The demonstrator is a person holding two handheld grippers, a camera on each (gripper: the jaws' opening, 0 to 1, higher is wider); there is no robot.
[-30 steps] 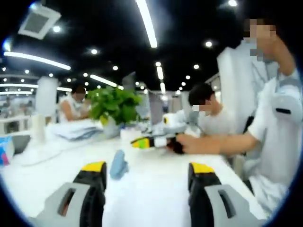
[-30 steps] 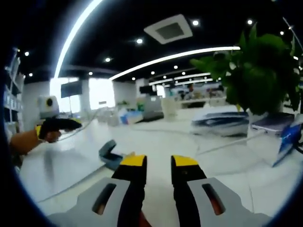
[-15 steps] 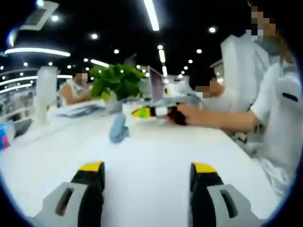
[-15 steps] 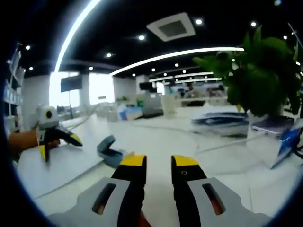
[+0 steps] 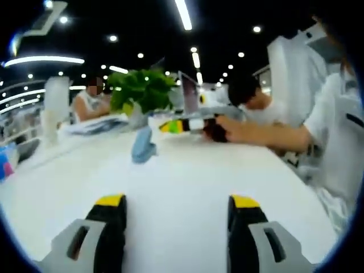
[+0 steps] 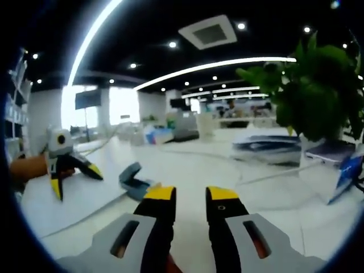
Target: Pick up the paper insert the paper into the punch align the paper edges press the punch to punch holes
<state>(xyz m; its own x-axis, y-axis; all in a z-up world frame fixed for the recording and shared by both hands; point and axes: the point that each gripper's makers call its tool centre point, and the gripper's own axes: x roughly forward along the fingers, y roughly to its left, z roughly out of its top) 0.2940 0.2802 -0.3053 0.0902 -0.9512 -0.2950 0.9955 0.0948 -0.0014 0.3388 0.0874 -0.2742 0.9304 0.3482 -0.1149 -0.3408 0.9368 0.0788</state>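
**Left gripper view: jaws wide over bare sheet, grasp not yet made**

Left gripper [image 5: 176,207]: jaws stand wide apart, nothing between them, hovering low over the white paper [image 5: 187,187] that lies flat on the worktop [image 5: 34,165]. Right gripper view confirms: the left gripper [image 6: 77,176] hangs with jaws splayed above the sheet [image 6: 74,205], near its far-left part; whether the tips touch it I cannot tell.

Right gripper [image 6: 190,196]: jaws nearly together with a narrow gap, holding nothing, aimed across the worktop.

Blue punch [image 5: 142,147] stands beyond the paper, its lever raised; in the right gripper view the punch [image 6: 133,183] sits just beyond the right jaw tips, at the sheet's edge. Farther out: potted plant [image 6: 318,102], stacked papers [image 6: 267,149], a seated person [image 5: 91,105].

Handling judgement: paper is light, thin and floppy, lying flush, so little purchase from above. Best taken at a free edge or corner, pinched gently to avoid creasing; it will likely sag when lifted, so the second gripper should support it. The punch looks rigid and heavier; press its lever end.
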